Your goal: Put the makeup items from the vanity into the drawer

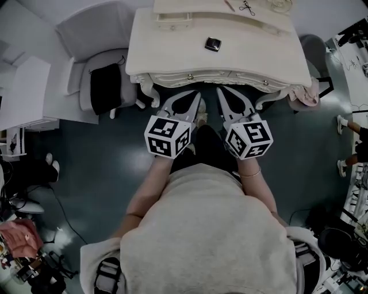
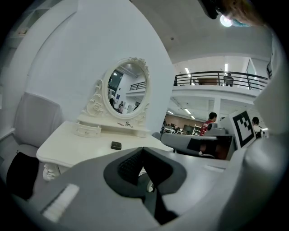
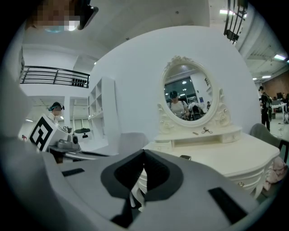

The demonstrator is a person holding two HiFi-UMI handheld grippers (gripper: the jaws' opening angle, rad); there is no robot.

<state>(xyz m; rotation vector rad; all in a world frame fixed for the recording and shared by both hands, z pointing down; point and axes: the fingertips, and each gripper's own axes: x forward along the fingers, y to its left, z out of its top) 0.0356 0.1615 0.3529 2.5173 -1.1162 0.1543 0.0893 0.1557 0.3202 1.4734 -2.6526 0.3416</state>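
Only my 2 claw views show the oval mirror (image 2: 126, 92); the head view cuts it off at the top edge but shows the whole pale surface (image 1: 172, 46). The left claw (image 1: 195, 99) and right claw (image 1: 221, 93) are both clenched on nothing, side by side at centre, just short of the surface's front edge. A small dark compact (image 1: 213, 43) lies alone mid-surface, upper centre. A thin metal tool (image 1: 247, 7) on the back shelf is too small to identify. A grey chair (image 1: 92, 28) stands at upper left on a dark floor (image 1: 103, 172).
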